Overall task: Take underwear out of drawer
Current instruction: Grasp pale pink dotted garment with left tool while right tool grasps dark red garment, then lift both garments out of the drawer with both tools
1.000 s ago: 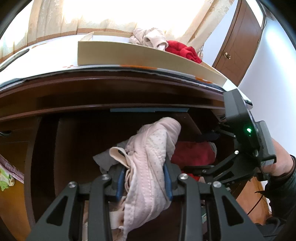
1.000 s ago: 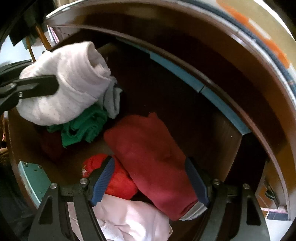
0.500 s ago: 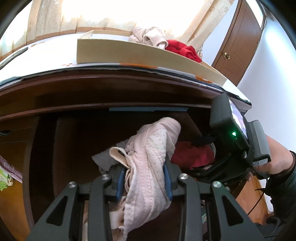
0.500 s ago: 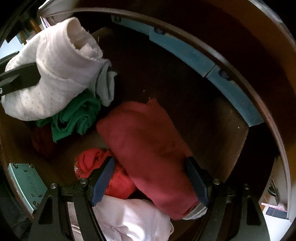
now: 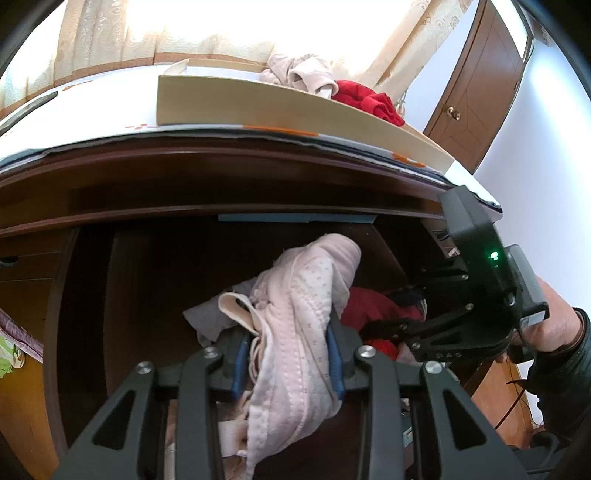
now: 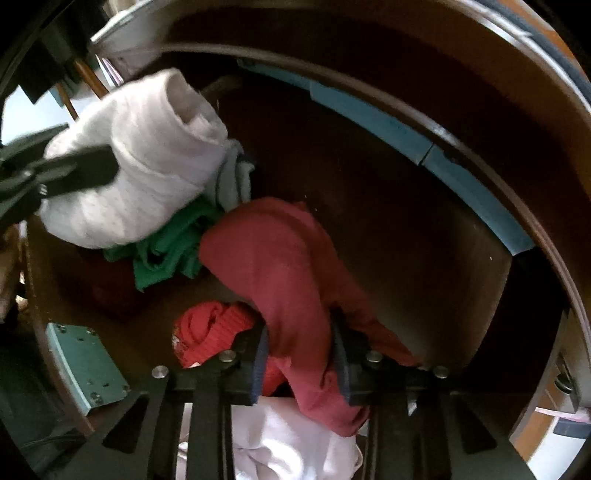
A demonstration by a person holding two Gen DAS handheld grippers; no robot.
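Left wrist view: left claw [image 5: 286,363] clamped on pale pink dotted underwear [image 5: 299,325], blue pads pressing both sides; cloth bunches above the fingers and hangs below them.
Pink underwear, position: raised over the open drawer [image 5: 155,280], in front of its dark back wall.
Right claw, seen from left: right claw [image 5: 384,326] enters from the right side, reaching into the drawer at the red cloth; green light lit on its housing.
Right wrist view: right claw [image 6: 300,360] closed on dark red underwear [image 6: 280,266], which folds between the pads and trails out on both sides.
Dark red underwear, position: inside the drawer, draped across the middle of the floor.
Drawer contents: green garment [image 6: 166,254] to the left, touching the dark red piece; bright red knit garment [image 6: 210,328] just beside the left pad; white cloth [image 6: 291,439] at the near edge under the claw; grey cloth [image 6: 232,177] tucked behind the pink bundle.
Desk top: beige tray [image 5: 258,105] sits on the desk [image 5: 92,107] above the drawer, holding a pinkish garment [image 5: 303,74] and a red garment [image 5: 369,101], the two touching.
Background: curtains [image 5: 122,33] behind, brown door [image 5: 476,85] at right.
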